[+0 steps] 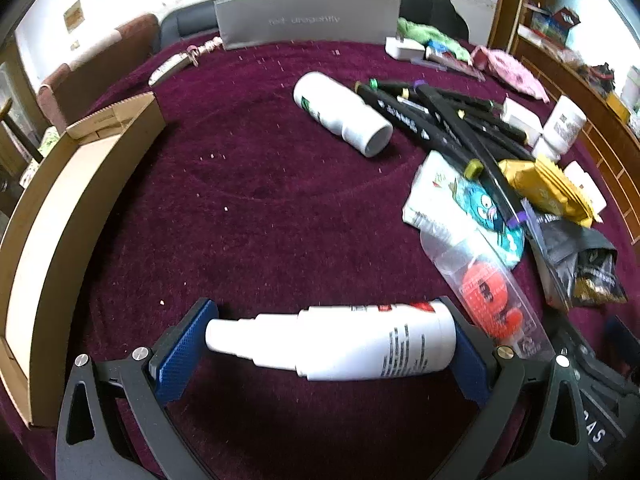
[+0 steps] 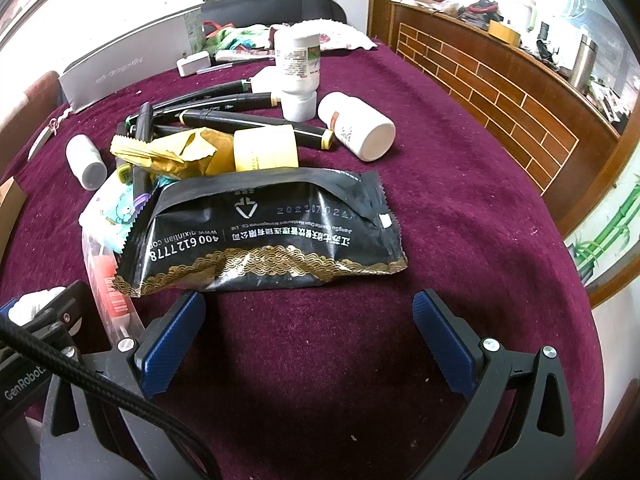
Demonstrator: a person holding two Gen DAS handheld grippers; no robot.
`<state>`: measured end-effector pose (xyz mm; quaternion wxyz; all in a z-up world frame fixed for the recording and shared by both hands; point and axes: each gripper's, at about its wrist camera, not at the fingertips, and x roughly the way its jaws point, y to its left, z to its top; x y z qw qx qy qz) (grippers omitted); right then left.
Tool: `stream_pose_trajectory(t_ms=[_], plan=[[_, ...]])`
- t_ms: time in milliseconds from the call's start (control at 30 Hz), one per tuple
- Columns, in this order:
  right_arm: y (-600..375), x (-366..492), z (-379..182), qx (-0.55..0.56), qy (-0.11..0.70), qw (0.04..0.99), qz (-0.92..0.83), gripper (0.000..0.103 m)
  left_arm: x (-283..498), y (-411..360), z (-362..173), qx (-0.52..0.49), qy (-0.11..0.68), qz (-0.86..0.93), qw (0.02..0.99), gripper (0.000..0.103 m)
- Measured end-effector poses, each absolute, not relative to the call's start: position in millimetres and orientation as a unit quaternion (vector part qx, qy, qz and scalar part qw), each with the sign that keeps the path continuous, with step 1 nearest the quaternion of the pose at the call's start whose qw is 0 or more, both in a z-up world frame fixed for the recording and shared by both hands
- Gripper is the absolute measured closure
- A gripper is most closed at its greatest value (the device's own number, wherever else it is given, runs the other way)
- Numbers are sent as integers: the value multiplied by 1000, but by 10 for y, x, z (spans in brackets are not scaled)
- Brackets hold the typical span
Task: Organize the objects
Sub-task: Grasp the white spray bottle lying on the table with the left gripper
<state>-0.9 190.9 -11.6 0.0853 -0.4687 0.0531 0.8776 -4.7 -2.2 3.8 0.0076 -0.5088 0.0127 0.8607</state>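
Left wrist view
- Left gripper [image 1: 330, 344]: we see its two blue pads at the lower middle of the frame, spread as wide as they go, with a white spray bottle [image 1: 340, 344] lying crosswise between them. The cap end meets the left pad and the base meets the right pad, so we read it as pinched end to end.
- Cardboard box [image 1: 80, 200]: open-topped, along the left edge of the frame, on the maroon cloth [image 1: 260, 200].
- White bottle [image 1: 344, 114]: lying on its side in the upper middle, apart from the gripper.
- Black markers [image 1: 440, 116]: a loose heap just right of that bottle.
- Right side of the frame: we see a yellow packet [image 1: 540, 188], a clear pouch with an orange item [image 1: 488, 292] and a cartoon-printed wrapper [image 1: 460, 200], overlapping in one pile.
- Grey board [image 1: 308, 20]: standing upright at the top of the frame.

Right wrist view
- Right gripper [image 2: 308, 344]: blue pads spread wide at the bottom of the frame, with only maroon cloth between them; we see nothing pinched.
- Black packet [image 2: 264, 236]: lying flat in the centre, just above the pads, its lower left corner close to the left pad.
- Yellow tape roll [image 2: 266, 148]: above the packet, beside the crumpled yellow packet.
- White pill bottle [image 2: 360, 128]: on its side, upper right of centre.
- Left gripper: its body shows at the lower left edge.
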Motion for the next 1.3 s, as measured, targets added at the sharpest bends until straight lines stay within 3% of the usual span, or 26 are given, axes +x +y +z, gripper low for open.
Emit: stream_pose_trajectory(t_ms=[200, 433, 733, 833, 933, 1167, 1300], plan=[[1930, -84, -121, -514, 26, 24, 857, 0, -5, -23, 54, -541, 38, 840, 38, 1], [1909, -191, -109, -565, 21, 28, 825, 0, -37, 101, 95, -551, 83, 830, 25, 1], [1952, -137, -99, -585, 6, 5, 811, 0, 90, -419, 343, -572, -43, 816, 74, 3], [2036, -38, -31, -588, 8, 15, 808, 10, 266, -551, 434, -562, -51, 823, 64, 3], [2120, 101, 145, -564, 2, 33, 825, 10, 305, -710, 486, -560, -65, 824, 52, 2], [2054, 270, 754, -457, -34, 74, 886, 10, 154, -748, 449, -575, -183, 797, 34, 3], [2050, 265, 721, -496, -7, 41, 868, 10, -11, -521, 383, -588, -171, 790, 28, 3]])
